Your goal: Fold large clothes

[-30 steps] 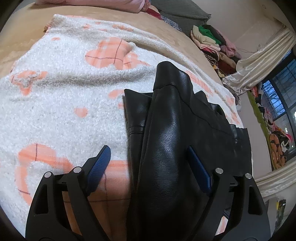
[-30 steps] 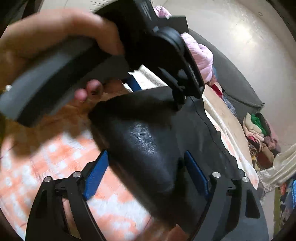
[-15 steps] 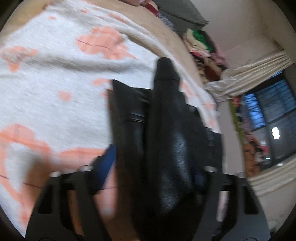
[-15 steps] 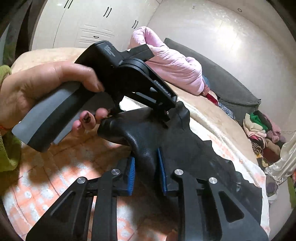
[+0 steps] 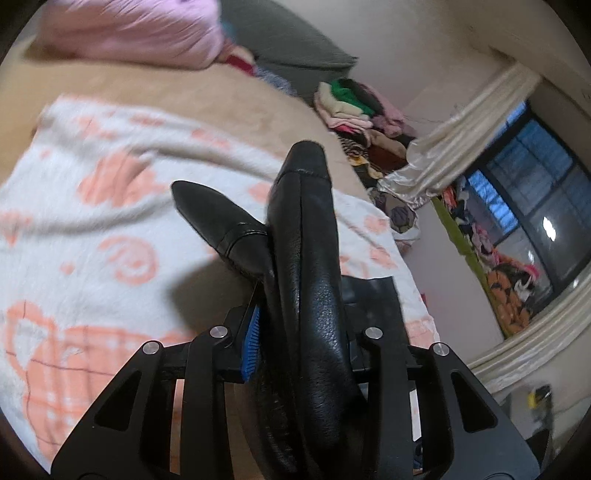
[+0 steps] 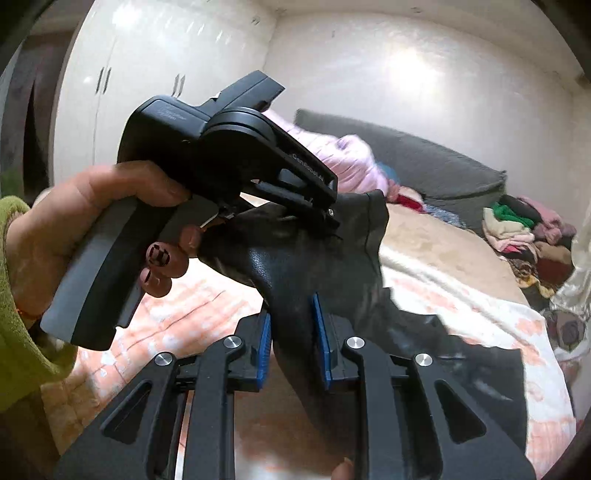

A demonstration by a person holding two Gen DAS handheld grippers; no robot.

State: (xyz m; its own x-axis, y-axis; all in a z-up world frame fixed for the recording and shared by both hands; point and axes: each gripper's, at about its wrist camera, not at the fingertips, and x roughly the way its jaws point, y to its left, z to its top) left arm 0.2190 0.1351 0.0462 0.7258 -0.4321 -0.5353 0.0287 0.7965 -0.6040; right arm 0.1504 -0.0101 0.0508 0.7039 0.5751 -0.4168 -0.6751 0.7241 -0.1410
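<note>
A black leather garment (image 5: 306, 258) is lifted off the bed. My left gripper (image 5: 295, 325) is shut on a thick fold of it, which rises between the fingers and hides the right pad. In the right wrist view my right gripper (image 6: 293, 328) is shut on another fold of the same leather garment (image 6: 295, 266). The left gripper (image 6: 325, 210) shows there just above, held by a hand, clamped on the garment's upper edge. The rest of the garment trails down onto the white and orange blanket (image 5: 85, 229).
The blanket (image 6: 461, 295) covers a tan bed (image 5: 166, 96). A pink jacket (image 5: 129, 33) and a grey pillow (image 6: 424, 166) lie at the head. A pile of clothes (image 5: 354, 107) sits at the far right corner. Curtains and a window (image 5: 528, 192) are at right.
Both grippers have closed on the leather garment and lifted it off the blanket. The right closed first, then the left. The views now tilt up toward the room.
</note>
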